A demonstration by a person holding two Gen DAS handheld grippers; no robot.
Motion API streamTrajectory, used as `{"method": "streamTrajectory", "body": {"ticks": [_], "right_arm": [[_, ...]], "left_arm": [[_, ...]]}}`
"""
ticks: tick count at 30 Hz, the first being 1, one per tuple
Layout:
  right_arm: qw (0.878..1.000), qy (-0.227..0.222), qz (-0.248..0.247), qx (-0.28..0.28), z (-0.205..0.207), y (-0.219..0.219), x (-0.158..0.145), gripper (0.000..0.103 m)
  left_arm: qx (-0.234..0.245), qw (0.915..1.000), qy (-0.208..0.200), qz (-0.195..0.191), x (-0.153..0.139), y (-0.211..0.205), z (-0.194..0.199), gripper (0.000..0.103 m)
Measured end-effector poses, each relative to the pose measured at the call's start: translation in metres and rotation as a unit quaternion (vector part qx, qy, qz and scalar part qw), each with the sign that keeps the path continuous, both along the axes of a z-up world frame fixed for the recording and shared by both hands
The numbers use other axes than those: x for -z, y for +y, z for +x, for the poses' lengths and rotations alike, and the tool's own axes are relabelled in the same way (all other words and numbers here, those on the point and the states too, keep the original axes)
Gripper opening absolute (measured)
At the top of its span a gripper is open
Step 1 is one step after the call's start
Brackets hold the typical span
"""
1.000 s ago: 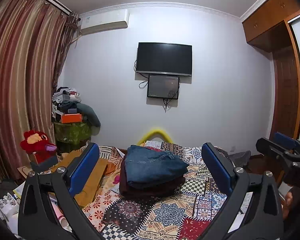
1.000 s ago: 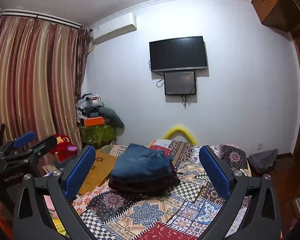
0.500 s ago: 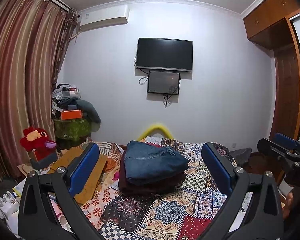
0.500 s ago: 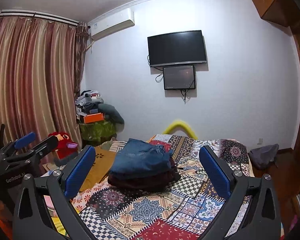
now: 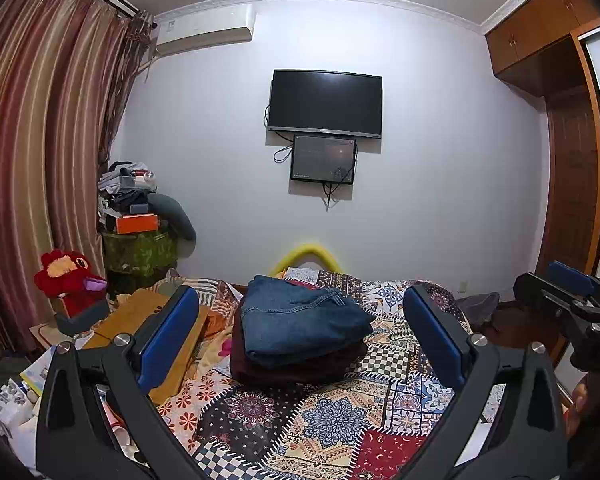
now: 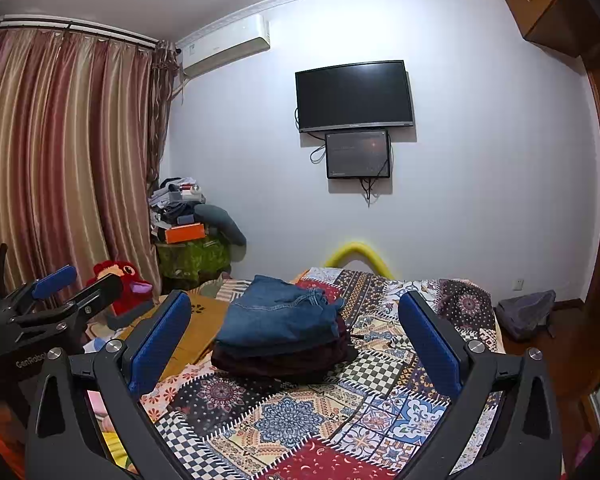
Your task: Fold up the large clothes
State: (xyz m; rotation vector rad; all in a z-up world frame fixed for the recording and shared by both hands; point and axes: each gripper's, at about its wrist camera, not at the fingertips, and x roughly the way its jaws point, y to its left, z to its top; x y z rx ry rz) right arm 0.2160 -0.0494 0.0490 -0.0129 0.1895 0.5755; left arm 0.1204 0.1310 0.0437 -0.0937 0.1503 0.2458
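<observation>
We hold both tools up over the near end of the bed [image 5: 320,424], and neither has anything in it. The left gripper [image 5: 300,336] stands wide, its two blue fingers [image 5: 168,336] framing the folded pile, and the right gripper [image 6: 296,336] is spread just as wide, holding nothing.

The pile lies straight ahead of both tools, toward the far end of the bed and apart from every fingertip. On top are the jeans [image 5: 300,320], folded, resting on a dark maroon garment [image 5: 292,368] beneath. Their longer side seems to run across us, left to right, though the fisheye bend makes that hard to swear to.

In the left view the pile sits nearly centred between the fingers; in the right view it leans toward the left finger. So we judge the left tool to be lined up a little better, with neither clearly nearer.

We count two garments in the pile, perhaps more hidden in the dark layer, two grippers, and no unfolded large garment that we can make out on the bed.
</observation>
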Motion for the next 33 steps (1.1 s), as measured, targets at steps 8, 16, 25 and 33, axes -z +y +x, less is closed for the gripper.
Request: {"method": "streamTrajectory", "body": {"ticks": [8, 16, 25, 33], "right_arm": [[1.000, 0.001, 0.004, 0.001, 0.0016, -0.0021, 0.0001, 0.103], [1.000, -0.002, 0.008, 0.003, 0.0007, -0.0035, -0.0007, 0.103], [1.000, -0.001, 0.013, 0.005, 0.0018, -0.0057, -0.0010, 0.103], [1.000, 0.002, 0.012, 0.005, 0.0036, -0.0046, -0.0002, 0.103]], "left_arm": [[0.008, 1.0000, 0.002, 0.000, 0.0001, -0.0025, 0.0026, 0.103], [0.022, 0.9997, 0.004, -0.004, -0.0008, -0.0068, 0.0030, 0.103], [0.030, 0.9995, 0.006, -0.007, -0.0011, -0.0073, 0.0017, 0.103], [0.031, 0.9995, 0.006, -0.008, -0.0010, -0.0069, 0.0022, 0.103]]}}
